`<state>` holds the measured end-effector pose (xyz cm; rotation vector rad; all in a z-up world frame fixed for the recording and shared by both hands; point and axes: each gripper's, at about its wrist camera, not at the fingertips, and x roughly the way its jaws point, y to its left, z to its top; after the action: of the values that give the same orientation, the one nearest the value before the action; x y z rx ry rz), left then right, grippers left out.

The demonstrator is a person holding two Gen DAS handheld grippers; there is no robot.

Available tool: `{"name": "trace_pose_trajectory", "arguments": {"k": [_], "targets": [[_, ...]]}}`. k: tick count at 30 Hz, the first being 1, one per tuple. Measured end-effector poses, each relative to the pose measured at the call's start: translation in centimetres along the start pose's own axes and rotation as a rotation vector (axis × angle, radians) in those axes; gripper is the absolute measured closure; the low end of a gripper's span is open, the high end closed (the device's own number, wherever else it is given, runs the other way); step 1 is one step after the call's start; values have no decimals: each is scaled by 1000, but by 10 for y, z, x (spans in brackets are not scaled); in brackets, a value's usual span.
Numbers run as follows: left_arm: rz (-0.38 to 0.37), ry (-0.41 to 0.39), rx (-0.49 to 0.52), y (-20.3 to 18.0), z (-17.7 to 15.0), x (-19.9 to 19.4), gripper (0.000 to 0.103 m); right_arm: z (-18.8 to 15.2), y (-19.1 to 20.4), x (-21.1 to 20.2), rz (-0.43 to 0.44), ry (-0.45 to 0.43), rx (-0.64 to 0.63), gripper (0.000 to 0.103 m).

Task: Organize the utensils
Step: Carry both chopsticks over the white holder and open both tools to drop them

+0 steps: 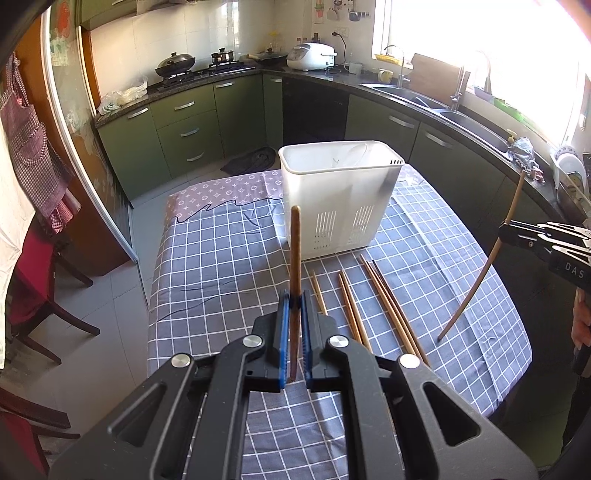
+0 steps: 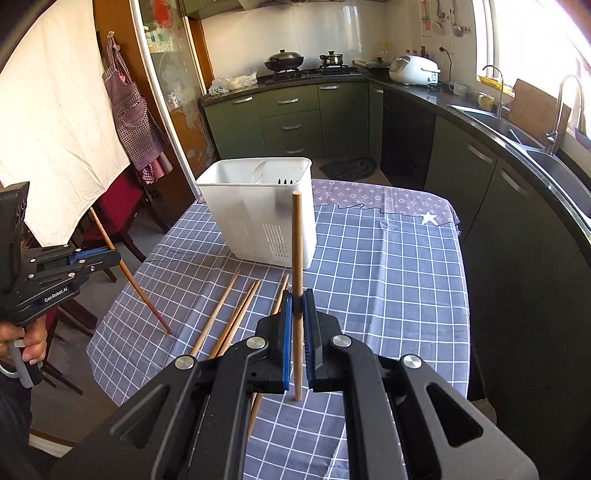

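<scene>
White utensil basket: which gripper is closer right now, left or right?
Too close to call. The left gripper and right gripper each hold a chopstick upright, both short of the white utensil basket, above the loose chopsticks.

Sunlit kitchen: green cabinets point(image 1: 188, 122), white tiled wall point(image 1: 147, 40), grey tiled floor point(image 1: 92, 295), bright window point(image 1: 480, 29).

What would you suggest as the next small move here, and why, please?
Probably carry the left gripper forward over the white utensil holder: it is shut on a dark chopstick held upright, and the holder's open top lies just ahead.
</scene>
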<state>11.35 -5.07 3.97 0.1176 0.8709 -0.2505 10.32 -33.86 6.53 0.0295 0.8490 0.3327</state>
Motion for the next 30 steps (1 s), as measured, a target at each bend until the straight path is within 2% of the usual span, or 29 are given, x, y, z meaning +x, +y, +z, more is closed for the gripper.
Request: {"name": "trace_pose_trajectory", "arguments": {"k": [11, 17, 21, 26, 30], "targets": [[4, -12, 4, -1, 5, -6, 97, 6, 1, -7, 10, -24, -2, 96], [-8, -48, 13, -4, 32, -24, 97, 29, 9, -29, 41, -81, -17, 96], [-31, -119, 11, -8, 67, -50, 97, 66, 13, -56, 77, -163, -18, 96], [-59, -269, 11, -16, 116, -86, 97, 120, 14, -83, 100, -292, 5, 96], [-59, -358, 7, -24, 151, -90, 97, 160, 10, -85, 95, -366, 31, 96]]}}
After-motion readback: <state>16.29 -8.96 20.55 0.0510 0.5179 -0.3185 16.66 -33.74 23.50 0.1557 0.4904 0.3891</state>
